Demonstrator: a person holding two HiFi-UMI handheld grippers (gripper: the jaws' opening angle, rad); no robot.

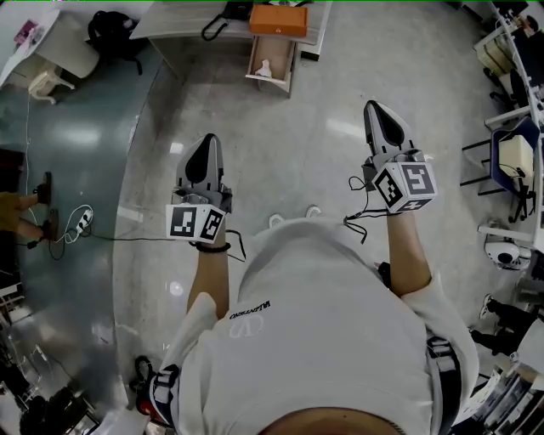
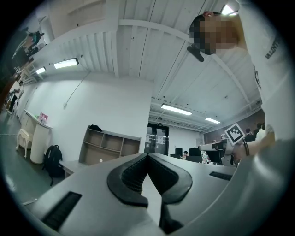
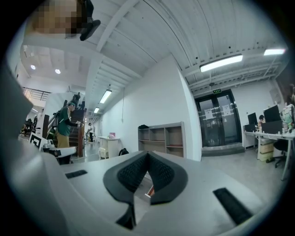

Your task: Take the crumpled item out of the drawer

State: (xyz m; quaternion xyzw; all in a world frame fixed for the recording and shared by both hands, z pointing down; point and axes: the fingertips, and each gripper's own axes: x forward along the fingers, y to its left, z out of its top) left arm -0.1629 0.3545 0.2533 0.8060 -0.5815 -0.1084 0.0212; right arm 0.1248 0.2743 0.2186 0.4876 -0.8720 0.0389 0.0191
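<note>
- L hand-held gripper [image 1: 206, 144]: jaws pressed together, nothing btwn; held out over floor [image 1: 280, 153].
- R hand-held gripper [image 1: 378, 115]: jaws pressed together too, empty; well apart from L.
- Drawer [image 1: 252, 59]: pulled open at worktop [image 1: 183, 21], well ahead of both.
- Crumpled item [image 1: 265, 68]: white, lying inside drawer, untouched.
- Orange box [image 1: 278, 19]: just above drawer in head view.

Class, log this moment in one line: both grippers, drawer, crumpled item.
left gripper: shut, empty | right gripper: shut, empty | drawer: open | crumpled item: in drawer, untouched
</note>
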